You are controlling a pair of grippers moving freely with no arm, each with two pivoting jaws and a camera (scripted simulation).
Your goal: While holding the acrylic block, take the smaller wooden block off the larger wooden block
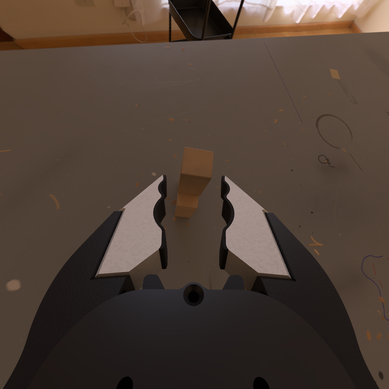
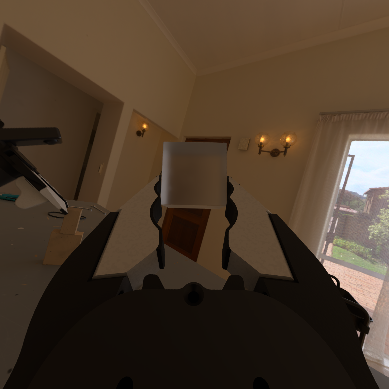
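— Left side?
— The left gripper hangs spread wide over the smaller wooden block, which stands on the larger wooden block (on the grey table).
— Right side?
— The right gripper clamps the acrylic block, aloft.

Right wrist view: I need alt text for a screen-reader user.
The right claw grips a pale acrylic block, raised against a room's walls. At lower left, the left claw reaches the smaller wooden block, standing on the larger wooden block.
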